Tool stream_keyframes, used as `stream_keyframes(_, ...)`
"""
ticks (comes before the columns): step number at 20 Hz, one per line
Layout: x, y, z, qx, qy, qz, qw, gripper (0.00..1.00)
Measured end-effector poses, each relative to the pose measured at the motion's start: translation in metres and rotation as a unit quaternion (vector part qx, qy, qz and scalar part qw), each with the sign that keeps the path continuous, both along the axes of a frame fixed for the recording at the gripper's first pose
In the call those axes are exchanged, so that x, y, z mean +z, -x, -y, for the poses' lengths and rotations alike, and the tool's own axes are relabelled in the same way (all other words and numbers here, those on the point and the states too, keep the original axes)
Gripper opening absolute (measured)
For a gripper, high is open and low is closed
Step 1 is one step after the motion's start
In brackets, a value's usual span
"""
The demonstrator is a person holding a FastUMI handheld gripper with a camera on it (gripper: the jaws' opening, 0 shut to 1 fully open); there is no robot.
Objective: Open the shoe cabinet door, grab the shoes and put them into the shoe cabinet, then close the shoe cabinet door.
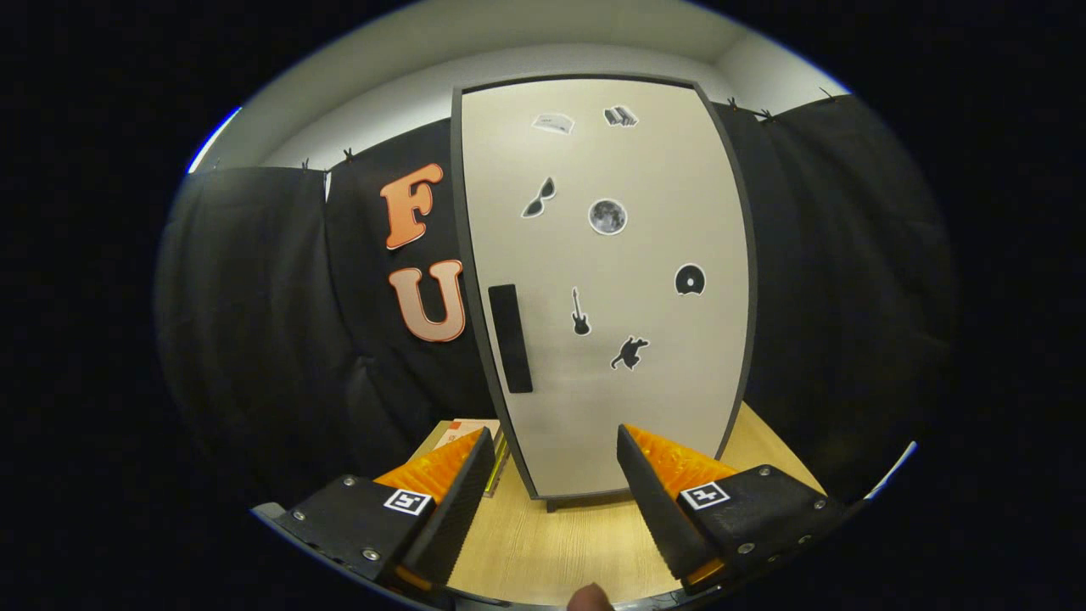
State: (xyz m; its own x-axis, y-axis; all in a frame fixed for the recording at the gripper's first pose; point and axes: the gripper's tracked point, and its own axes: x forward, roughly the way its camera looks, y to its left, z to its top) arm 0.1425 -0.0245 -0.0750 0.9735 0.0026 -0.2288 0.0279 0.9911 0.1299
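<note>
- Cabinet door point(607, 288) of the shoe cabinet stands shut and upright, straight ahead at twelve o'clock, beyond the jaws.
- Handle point(510, 338), a dark vertical strip, sits near the door's left edge, at about eleven o'clock from the jaws.
- Stickers dot the door: sunglasses point(539, 198), a moon point(607, 216), a guitar point(580, 313), a disc point(690, 279) and a small animal point(629, 353), with two more near the top.
- Gripper point(551, 475) hovers low before the door's foot; its jaws are spread wide with nothing between them but bare table point(560, 543).
- Left finger points at the cabinet's lower left corner, right finger at the lower part of the door; neither touches it.
- Table is pale wood, and the cabinet stands on it.
- Flat box or booklet point(471, 428) lies on the table at ten o'clock, just beside the cabinet's left side, partly hidden by the left finger.
- Fingertip point(588, 599) of a person shows at six o'clock, behind the jaws.
</note>
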Motion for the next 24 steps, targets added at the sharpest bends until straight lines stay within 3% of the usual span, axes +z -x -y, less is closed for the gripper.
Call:
stream_keyframes(10, 0.036, 0.106, 0.072, 0.035, 0.035, 0.056, 0.997, 0.91)
stream_keyframes(21, 0.065, 0.192, 0.160, 0.008, 0.103, 0.103, 0.989, 0.91)
stream_keyframes(24, 0.065, 0.201, 0.168, 0.003, 0.088, 0.105, 0.991, 0.92)
